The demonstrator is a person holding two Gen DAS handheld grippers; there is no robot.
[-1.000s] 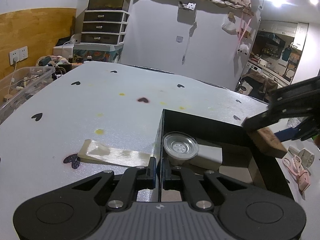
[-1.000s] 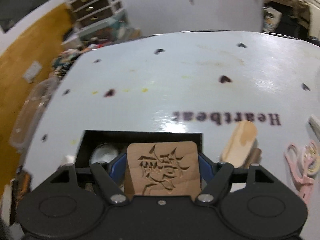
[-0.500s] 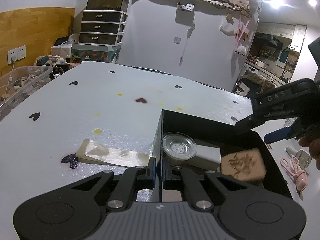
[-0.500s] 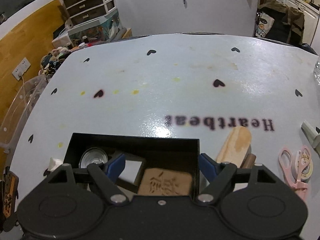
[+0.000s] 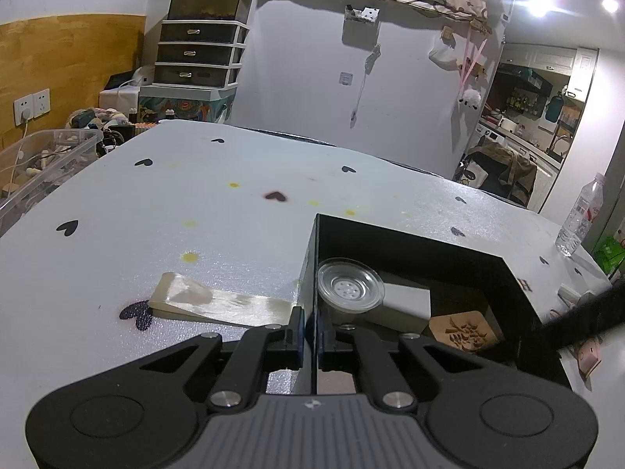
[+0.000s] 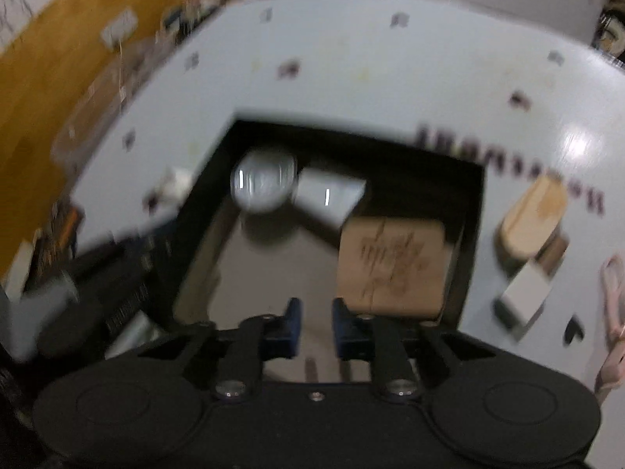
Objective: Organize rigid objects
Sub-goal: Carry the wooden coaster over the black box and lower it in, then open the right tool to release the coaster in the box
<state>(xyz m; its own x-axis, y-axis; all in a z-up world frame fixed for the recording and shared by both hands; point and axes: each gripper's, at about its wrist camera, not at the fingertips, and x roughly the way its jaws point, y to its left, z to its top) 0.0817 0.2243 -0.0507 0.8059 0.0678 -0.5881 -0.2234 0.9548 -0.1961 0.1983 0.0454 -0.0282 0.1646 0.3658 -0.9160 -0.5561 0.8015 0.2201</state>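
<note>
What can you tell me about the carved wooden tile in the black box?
The wooden tile is a light brown square with rounded corners and a dark carved character on its upper face. It lies face up inside the black box, near the right wall, beside a white block. No gripper touches it.

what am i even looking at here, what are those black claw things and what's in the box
Those are two hand-held grippers, each carrying a wide-angle camera that looks along its fingers. One picture comes from each.

The left gripper is shut on the wall of a black box, steadying it. The right gripper is shut and holds nothing; its picture is blurred.

Inside the box lie a carved wooden tile, a round clear lid and a white block.

On the white table, outside the box, are a pale wooden wedge and, in the right view, another wooden piece and pink scissors.
</note>
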